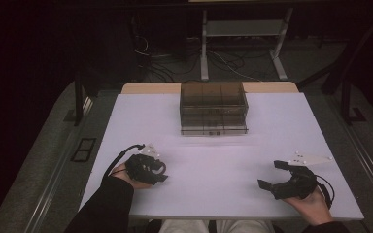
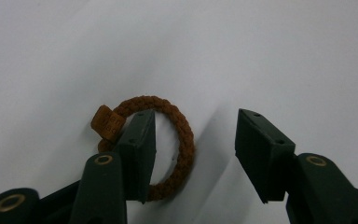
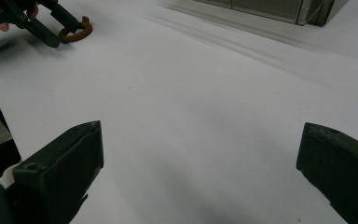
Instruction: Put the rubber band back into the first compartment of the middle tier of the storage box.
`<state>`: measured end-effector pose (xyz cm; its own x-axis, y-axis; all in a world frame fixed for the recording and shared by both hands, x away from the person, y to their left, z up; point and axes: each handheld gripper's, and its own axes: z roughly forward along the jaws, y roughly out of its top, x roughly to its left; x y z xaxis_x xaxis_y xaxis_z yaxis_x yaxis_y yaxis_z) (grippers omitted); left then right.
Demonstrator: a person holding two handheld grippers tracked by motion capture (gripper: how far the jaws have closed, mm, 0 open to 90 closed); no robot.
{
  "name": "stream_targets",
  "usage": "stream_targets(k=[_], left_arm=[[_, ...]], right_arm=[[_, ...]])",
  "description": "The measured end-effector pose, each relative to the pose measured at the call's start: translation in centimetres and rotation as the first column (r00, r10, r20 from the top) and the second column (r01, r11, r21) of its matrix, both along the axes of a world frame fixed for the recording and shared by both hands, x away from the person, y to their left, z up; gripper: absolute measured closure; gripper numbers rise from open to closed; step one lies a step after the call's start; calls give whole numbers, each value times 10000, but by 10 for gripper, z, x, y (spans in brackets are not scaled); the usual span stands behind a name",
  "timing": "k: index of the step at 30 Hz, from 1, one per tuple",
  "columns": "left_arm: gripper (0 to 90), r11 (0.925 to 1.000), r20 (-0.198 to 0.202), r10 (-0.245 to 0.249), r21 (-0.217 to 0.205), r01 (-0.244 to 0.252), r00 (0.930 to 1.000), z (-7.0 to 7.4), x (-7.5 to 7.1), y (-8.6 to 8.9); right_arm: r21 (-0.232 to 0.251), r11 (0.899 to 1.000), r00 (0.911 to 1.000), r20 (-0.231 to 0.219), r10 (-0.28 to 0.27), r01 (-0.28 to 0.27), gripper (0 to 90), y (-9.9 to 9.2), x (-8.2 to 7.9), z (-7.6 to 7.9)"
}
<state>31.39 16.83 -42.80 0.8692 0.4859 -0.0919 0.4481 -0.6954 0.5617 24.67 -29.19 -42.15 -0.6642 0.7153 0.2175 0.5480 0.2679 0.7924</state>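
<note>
Left gripper view: my left gripper (image 2: 193,154) is spread wide over the white table (image 2: 261,56). Its left jaw stands inside the brown braided hair tie (image 2: 179,126); the other jaw is well clear to the right, so the tie's right arc lies in the gap.

Hair tie: it lies flat on the table near my left hand (image 1: 126,174), with a small tan tag (image 2: 107,122) on its far left side.

Right gripper view: my right gripper (image 3: 200,172) is also spread and carries nothing. Far off at upper left I see the hair tie (image 3: 77,31) under the other jaws.

High view: the smoky clear drawer box (image 1: 213,109) sits at the far middle of the table, well apart from both grippers. The picture is dim, so I cannot tell if any drawer is open.

Risk, closing: I judge that if I squeeze now I catch one strand only, and the soft braid may roll out of the pads.

Risk, height: if the jaw tips ride above the table, they could close over the tie and miss.

Risk, lifting: held by one side, the loop would hang and could snag on a jaw.
</note>
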Motion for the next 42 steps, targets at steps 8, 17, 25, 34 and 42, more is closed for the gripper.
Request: stream_targets(k=[8,17,25,34,42], left_arm=[[590,9998,165,181,46,-181,9997,0,-1,0],[651,9994,315,141,318,-151,9994,-2,-1,-1],[699,9992,432,106,387,-123,9990,-2,0,-1],[768,9995,402,50,302,-62,9992,-3,0,0],[826,9997,199,79,239,-83,9998,-3,1,1]], right_arm=[[-14,10000,10000,27,-3,3,0,0,0,0],[7,10000,10000,21,-16,16,0,0,0,0],[61,9999,10000,56,-81,80,0,-2,0,0],[54,9999,9999,38,-99,99,0,-2,0,0],[49,10000,10000,30,-84,84,0,-2,0,0]])
